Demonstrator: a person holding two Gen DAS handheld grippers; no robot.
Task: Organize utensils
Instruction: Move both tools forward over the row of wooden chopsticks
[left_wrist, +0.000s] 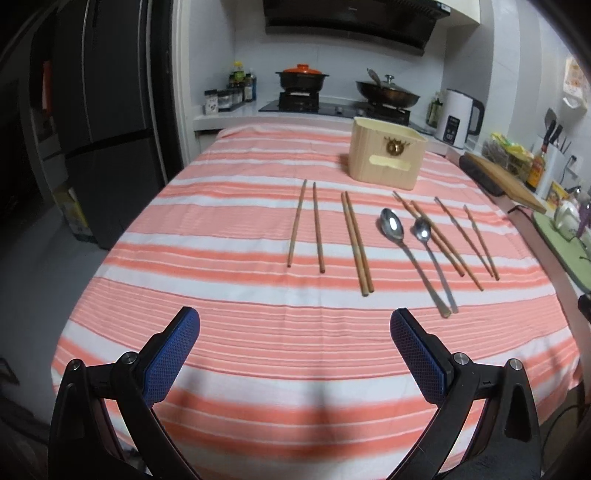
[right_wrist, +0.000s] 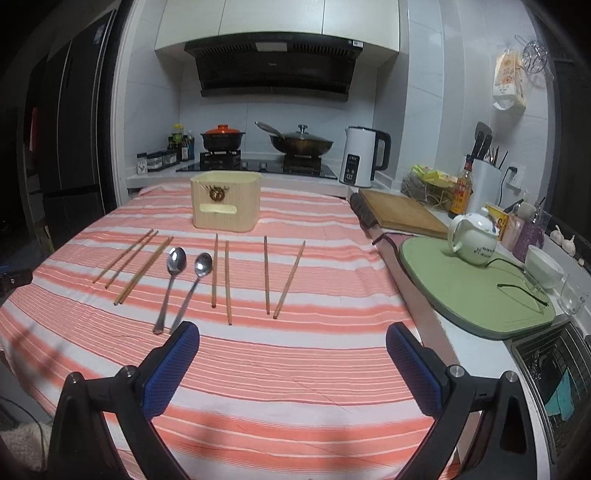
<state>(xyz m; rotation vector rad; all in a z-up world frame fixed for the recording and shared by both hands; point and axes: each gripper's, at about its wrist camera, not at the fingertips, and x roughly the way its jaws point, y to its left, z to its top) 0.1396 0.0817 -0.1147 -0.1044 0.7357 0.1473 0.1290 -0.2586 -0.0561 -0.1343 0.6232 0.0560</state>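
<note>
In the left wrist view, the left gripper (left_wrist: 294, 354) is being held spread wide above the near part of the striped tablecloth (left_wrist: 207, 332), with nothing between its blue pads. The utensils are lying in a row ahead of it: four pairs of chopsticks and two spoons (left_wrist: 417, 258), all short of the cream holder box (left_wrist: 386, 157) standing farther back. The second chopstick pair (left_wrist: 357, 243) is seen lying closest, ahead and slightly right, its long axis running away from the gripper.

In the right wrist view, the right gripper (right_wrist: 292, 356) is likewise being held wide open and empty. The two spoons (right_wrist: 181, 284) are seen ahead and to the left, bowls pointing toward the box (right_wrist: 225, 201), handle ends nearly at the left pad. The chopstick pair (right_wrist: 221, 277) beside them is lying lengthwise, ahead of the gripper. The spoons are judged to be nearer the right gripper, so they would probably be reached more easily by it.
</note>
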